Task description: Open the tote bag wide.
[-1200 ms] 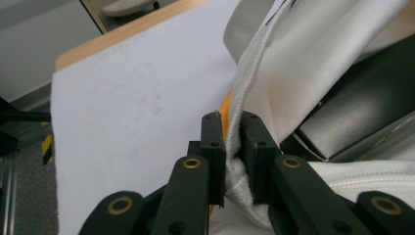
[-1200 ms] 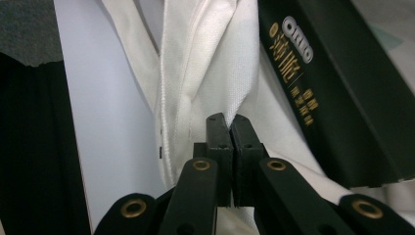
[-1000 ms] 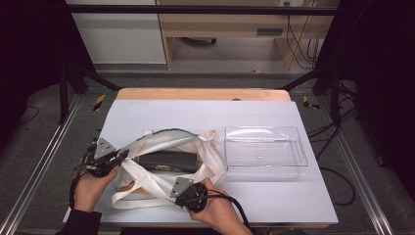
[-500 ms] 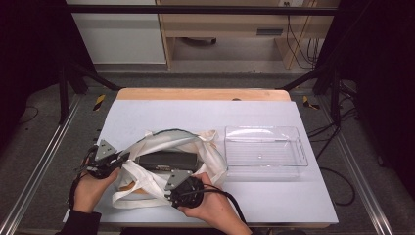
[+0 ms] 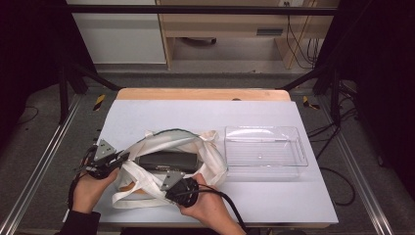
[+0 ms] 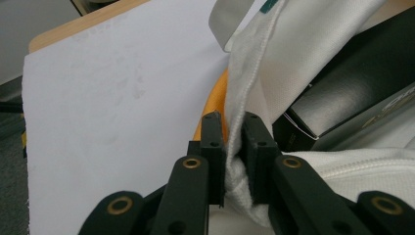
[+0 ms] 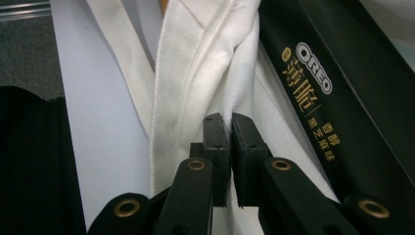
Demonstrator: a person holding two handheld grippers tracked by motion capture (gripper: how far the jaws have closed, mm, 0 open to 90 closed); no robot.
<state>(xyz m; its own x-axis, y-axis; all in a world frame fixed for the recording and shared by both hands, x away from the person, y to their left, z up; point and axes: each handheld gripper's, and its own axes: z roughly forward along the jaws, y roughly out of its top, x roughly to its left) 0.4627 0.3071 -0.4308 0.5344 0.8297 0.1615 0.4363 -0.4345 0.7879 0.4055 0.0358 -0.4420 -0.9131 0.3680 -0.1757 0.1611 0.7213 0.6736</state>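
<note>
White cloth bag (image 5: 205, 149) between both tongs

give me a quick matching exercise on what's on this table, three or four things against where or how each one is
Things:
1. left tongs
2. black Oreo box
3. clear plastic tray
4. right tongs

States:
a. empty, on the table right of the bag
b. lying in the open white cloth bag
c. shut on the bag's near edge
d. shut on the bag's left edge

Pairs: 1-d, 2-b, 3-a, 4-c
</note>
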